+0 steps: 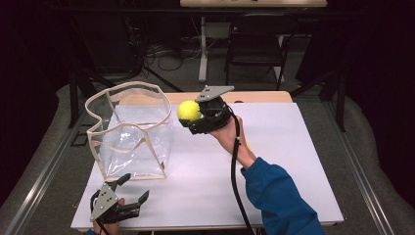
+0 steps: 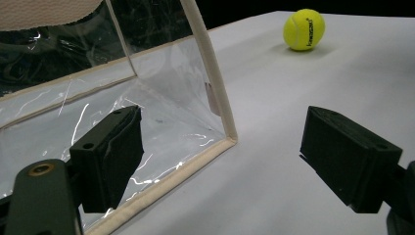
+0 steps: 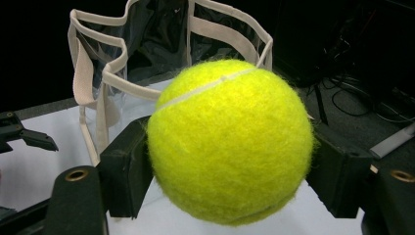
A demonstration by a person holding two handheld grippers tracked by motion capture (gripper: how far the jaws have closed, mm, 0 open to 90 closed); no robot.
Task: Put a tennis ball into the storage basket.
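A yellow tennis ball (image 1: pixel 188 110) (image 3: pixel 230 142) hangs above the table, and my right gripper (image 1: pixel 192 116) (image 3: pixel 230 164) is shut on it. The held ball is just right of the rim of a clear plastic bag with beige trim (image 1: pixel 128 131) (image 3: pixel 112 78) (image 2: pixel 218 83), which stands open on the table's left. My left gripper (image 1: pixel 134 188) (image 2: pixel 220 161) rests open near the front left edge, empty, facing the bag's near corner. A second tennis ball (image 2: pixel 304 29) lies on the table farther off; a sliver of that second ball (image 1: pixel 246 145) peeks out behind the right wrist.
The white tabletop (image 1: pixel 288 161) has free room at the right and front. A dark chair (image 1: pixel 257 44) and a table leg (image 1: pixel 202 49) stand behind the table on a floor with cables. Metal rails run along both sides.
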